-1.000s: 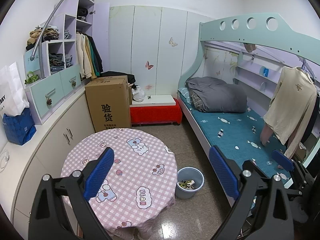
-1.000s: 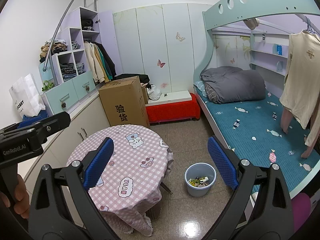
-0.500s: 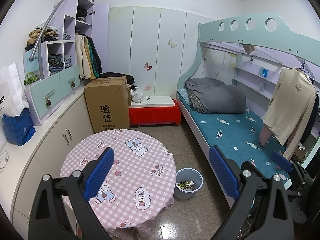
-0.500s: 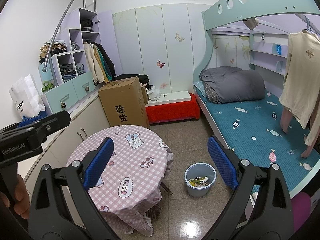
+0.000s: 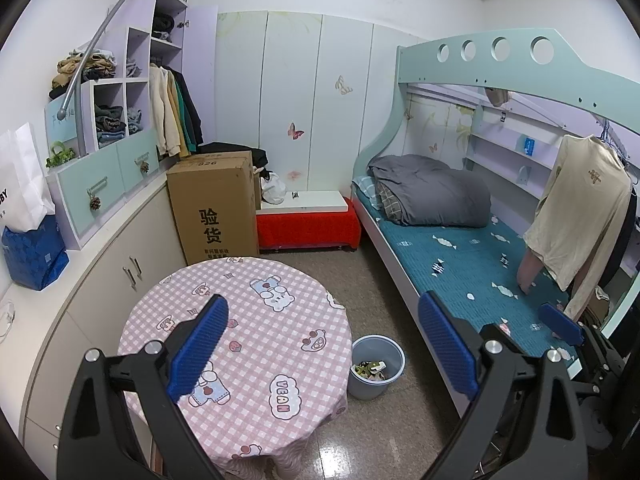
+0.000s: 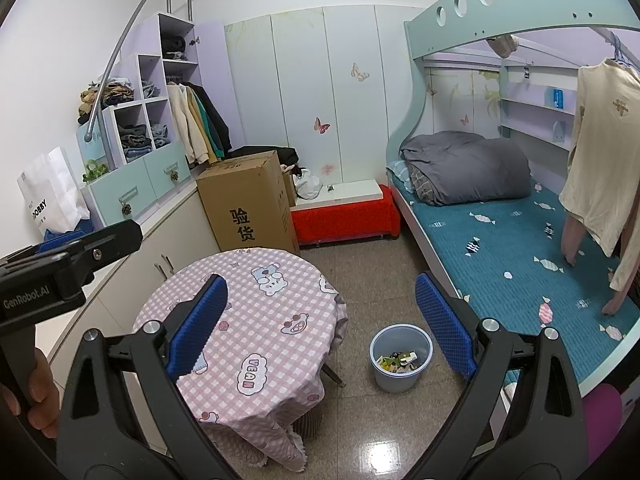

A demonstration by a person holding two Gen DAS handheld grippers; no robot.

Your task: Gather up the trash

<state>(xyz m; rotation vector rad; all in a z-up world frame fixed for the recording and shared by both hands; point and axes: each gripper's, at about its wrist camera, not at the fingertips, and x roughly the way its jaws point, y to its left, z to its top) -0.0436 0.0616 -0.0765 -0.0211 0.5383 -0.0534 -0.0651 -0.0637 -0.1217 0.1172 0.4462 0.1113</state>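
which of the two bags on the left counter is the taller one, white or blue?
The white paper bag, printed with dark lettering. It stands upright behind and above the squat blue bag, which reaches only to its lower part.

Ahead of you, at about 11 o'clock, stands a round worktop (image 5: 240,320) under a pink checked cloth printed with cartoon bears. Beyond it, at 12 o'clock, a tall cardboard box (image 5: 216,208) with printed characters stands on the floor, touching a low red bench (image 5: 308,228) with a white top; a white bag (image 5: 274,190) rests on that top beside the box. At 2 o'clock you see the bunk bed (image 5: 460,264) with its teal sheet, a grey quilt (image 5: 432,196) bundled at the far end and a cream shirt (image 5: 580,216) hanging at 3 o'clock. At 10 o'clock, shelves (image 5: 116,120) hold folded clothes, with a blue bag (image 5: 32,252) at 9 o'clock.
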